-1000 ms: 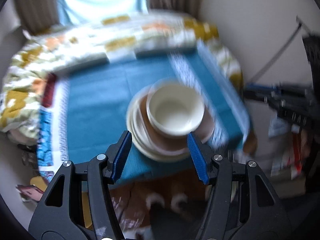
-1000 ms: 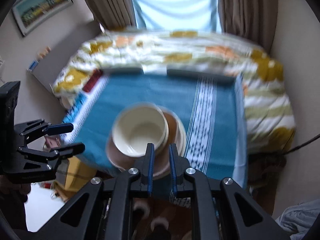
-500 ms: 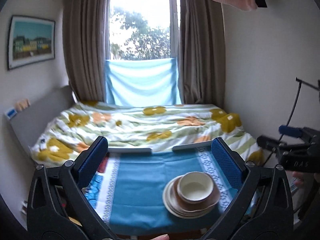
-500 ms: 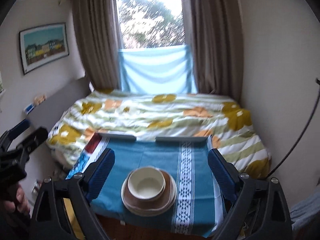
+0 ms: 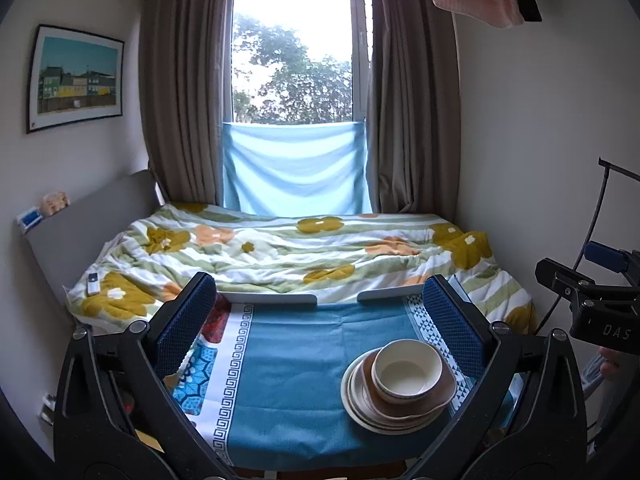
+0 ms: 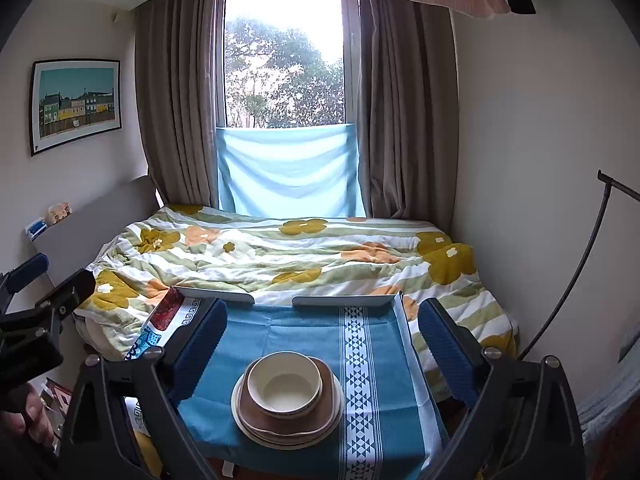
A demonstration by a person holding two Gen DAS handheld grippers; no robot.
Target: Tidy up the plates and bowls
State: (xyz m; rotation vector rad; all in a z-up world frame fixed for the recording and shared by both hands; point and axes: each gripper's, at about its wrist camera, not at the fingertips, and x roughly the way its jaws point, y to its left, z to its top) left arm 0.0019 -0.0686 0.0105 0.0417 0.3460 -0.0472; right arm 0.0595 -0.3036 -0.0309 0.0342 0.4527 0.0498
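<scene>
A cream bowl (image 5: 407, 372) sits on a brown plate (image 5: 434, 400) atop a stack of cream plates (image 5: 360, 410) on the blue tablecloth (image 5: 288, 360). In the right wrist view the bowl (image 6: 285, 384) tops the same stack (image 6: 244, 408) near the table's front. My left gripper (image 5: 318, 330) is wide open and empty, held back from the table, with the stack low between its fingers toward the right. My right gripper (image 6: 320, 348) is wide open and empty, the stack centred between its fingers.
A bed with a flowered duvet (image 5: 280, 256) lies behind the table, under a window with brown curtains (image 5: 180, 100). Two grey bars (image 6: 340, 301) edge the table's far side. The right gripper shows at the right in the left view (image 5: 592, 296). Walls stand close on both sides.
Both grippers pulled back and up from the stack and opened wide; the right one was nearly shut a second ago. The view changed from a close look down to the whole room.
</scene>
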